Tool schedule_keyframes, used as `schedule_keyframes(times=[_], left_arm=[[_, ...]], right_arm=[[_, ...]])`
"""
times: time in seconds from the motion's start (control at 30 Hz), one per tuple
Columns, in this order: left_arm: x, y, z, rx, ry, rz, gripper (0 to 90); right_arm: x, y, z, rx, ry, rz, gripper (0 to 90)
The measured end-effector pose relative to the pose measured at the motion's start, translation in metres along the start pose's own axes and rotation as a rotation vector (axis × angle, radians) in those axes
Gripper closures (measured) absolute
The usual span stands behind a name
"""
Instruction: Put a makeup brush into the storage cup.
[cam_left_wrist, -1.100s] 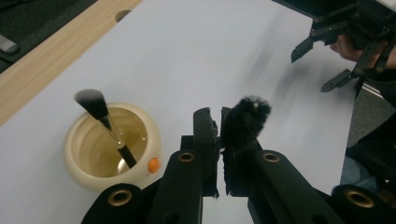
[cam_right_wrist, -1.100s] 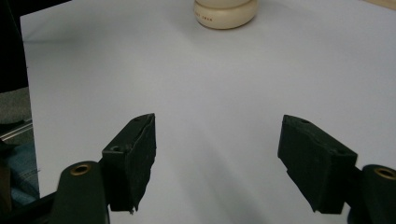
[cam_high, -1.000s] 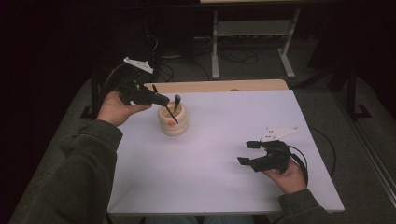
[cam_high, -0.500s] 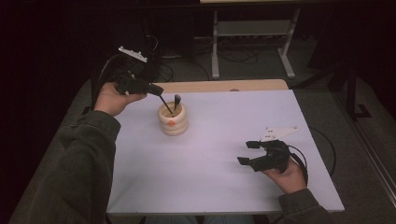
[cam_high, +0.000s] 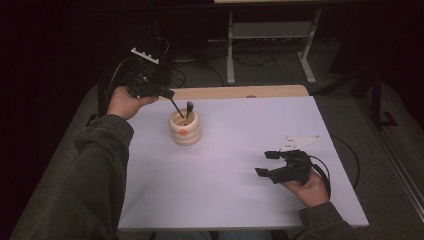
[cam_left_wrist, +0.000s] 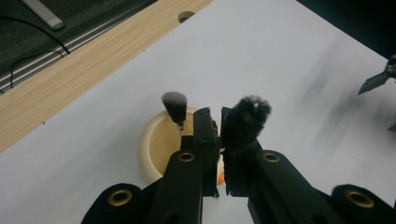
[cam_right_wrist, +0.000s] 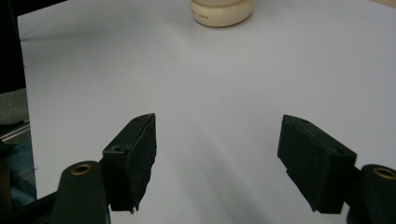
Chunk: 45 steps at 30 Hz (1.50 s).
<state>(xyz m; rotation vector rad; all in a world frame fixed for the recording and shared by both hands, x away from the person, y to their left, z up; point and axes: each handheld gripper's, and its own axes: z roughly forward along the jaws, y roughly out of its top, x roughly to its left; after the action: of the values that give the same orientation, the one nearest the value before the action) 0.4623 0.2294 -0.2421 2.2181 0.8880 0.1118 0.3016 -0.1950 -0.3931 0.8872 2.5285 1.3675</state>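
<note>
A cream ribbed cup (cam_high: 184, 129) stands on the white table (cam_high: 240, 200), left of the middle. A dark brush (cam_high: 188, 108) stands in it, bristles up. My left gripper (cam_high: 169, 95) hangs beyond the cup's far left side. It is shut on a thin black brush (cam_high: 176, 107) that slants down to the cup's mouth. In the left gripper view the jaws (cam_left_wrist: 215, 116) are pressed together, and the held brush's fluffy head (cam_left_wrist: 245, 119) shows past their tips, above the cup (cam_left_wrist: 156, 144). My right gripper (cam_high: 265, 163) rests open at the front right with nothing between its jaws (cam_right_wrist: 219, 135).
A bare wooden strip (cam_high: 235, 92) runs along the table's far edge. Behind it, on the dark floor, stand a metal frame (cam_high: 270, 32) and loose cables (cam_high: 172, 75). The cup (cam_right_wrist: 222, 11) stands far ahead of the right gripper.
My left gripper has drawn back toward the far left with the black brush, so the brush slants more. The right hand has stayed put.
</note>
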Motion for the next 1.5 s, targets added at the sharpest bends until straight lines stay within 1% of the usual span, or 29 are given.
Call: schedule_keyframes(times=[0.07,0.2,0.27,0.3,0.33,0.37,0.47,0.5,0.53,0.57,0.6,0.63,0.67,0.73,0.8,0.83,0.9,1.0,1.03,1.07,1.1,1.17,1.2,1.23,1.33,1.37,1.43,1.47,1.5], left_arm=[[0.006,0.001,0.003,0.017,0.026,-0.008,85.0],[0.011,0.002,0.007,0.010,0.044,-0.039,85.0],[0.012,0.002,0.007,0.015,0.048,-0.038,85.0],[0.014,0.002,0.010,0.030,0.052,-0.038,85.0],[0.014,0.002,0.010,0.030,0.052,-0.038,84.9],[0.016,0.002,0.014,0.046,0.063,-0.040,84.9],[0.017,0.001,0.018,0.047,0.061,-0.046,84.8],[0.018,-0.001,0.022,0.054,0.065,-0.047,84.8],[0.018,-0.002,0.025,0.054,0.067,-0.058,84.9],[0.019,-0.003,0.027,0.075,0.071,-0.045,84.8],[0.019,-0.004,0.030,0.069,0.071,-0.061,84.8],[0.019,-0.004,0.030,0.069,0.071,-0.061,84.8],[0.021,-0.005,0.032,0.084,0.069,-0.055,84.8],[0.022,-0.005,0.034,0.088,0.076,-0.052,84.8],[0.022,-0.005,0.034,0.088,0.076,-0.052,84.8],[0.021,-0.007,0.037,0.076,0.074,-0.063,84.8],[0.022,-0.009,0.040,0.077,0.075,-0.068,84.8],[0.024,-0.012,0.041,0.081,0.072,-0.069,84.7],[0.024,-0.013,0.043,0.077,0.075,-0.078,84.7],[0.024,-0.013,0.043,0.077,0.075,-0.078,84.7],[0.023,-0.014,0.045,0.063,0.077,-0.093,84.6],[0.025,-0.014,0.045,0.081,0.086,-0.079,84.6],[0.026,-0.015,0.045,0.079,0.086,-0.082,84.6],[0.025,-0.015,0.046,0.061,0.086,-0.101,84.6],[0.026,-0.015,0.047,0.082,0.085,-0.084,84.5],[0.025,-0.015,0.049,0.075,0.088,-0.093,84.5],[0.026,-0.015,0.050,0.089,0.084,-0.080,84.5],[0.026,-0.015,0.050,0.088,0.086,-0.080,84.5],[0.025,-0.015,0.052,0.077,0.085,-0.091,84.5]], right_arm=[[0.000,0.000,0.000,0.002,-0.002,-0.002,27.0],[0.000,0.000,0.000,0.001,-0.003,-0.002,27.1],[0.000,0.000,0.000,0.000,-0.005,-0.002,27.1],[-0.001,0.000,0.000,0.002,-0.005,-0.005,27.1],[-0.001,0.000,0.000,0.002,-0.005,-0.005,27.1],[-0.001,0.000,-0.001,0.001,-0.006,-0.001,27.1],[-0.001,-0.001,-0.001,-0.002,0.001,0.005,27.2],[-0.001,-0.001,-0.001,-0.003,0.000,0.005,27.1],[-0.001,-0.001,-0.001,-0.001,0.002,0.006,27.1],[-0.001,-0.001,-0.001,-0.002,0.002,0.008,27.1],[-0.001,-0.001,-0.001,-0.002,0.000,0.006,27.1],[-0.001,-0.001,-0.001,-0.002,0.000,0.006,27.1],[-0.001,-0.001,-0.001,-0.001,0.000,0.005,27.1],[-0.001,-0.001,-0.001,-0.002,0.000,-0.001,27.1],[-0.001,0.000,-0.001,-0.004,0.001,0.001,27.1],[-0.001,0.000,-0.001,-0.004,0.001,0.001,27.1],[0.000,0.000,-0.002,-0.010,0.003,0.007,27.1],[0.000,0.000,-0.002,-0.007,0.002,-0.001,27.2],[0.000,0.000,-0.001,-0.010,0.002,0.001,27.2],[0.000,0.000,-0.001,-0.010,0.002,0.001,27.2],[0.000,0.000,-0.001,-0.012,0.002,0.001,27.2],[0.000,0.000,-0.001,-0.013,0.003,0.002,27.2],[0.000,0.000,-0.001,-0.012,0.003,0.002,27.2],[0.000,0.000,-0.001,-0.012,0.003,0.002,27.2],[0.000,0.000,-0.002,-0.011,0.004,0.004,27.2],[0.000,0.000,-0.002,-0.011,0.004,0.004,27.2],[0.000,0.000,-0.002,-0.012,0.005,-0.001,27.2],[0.000,0.000,-0.002,-0.011,0.006,0.001,27.3],[0.000,0.000,-0.002,-0.013,0.005,0.002,27.3]])
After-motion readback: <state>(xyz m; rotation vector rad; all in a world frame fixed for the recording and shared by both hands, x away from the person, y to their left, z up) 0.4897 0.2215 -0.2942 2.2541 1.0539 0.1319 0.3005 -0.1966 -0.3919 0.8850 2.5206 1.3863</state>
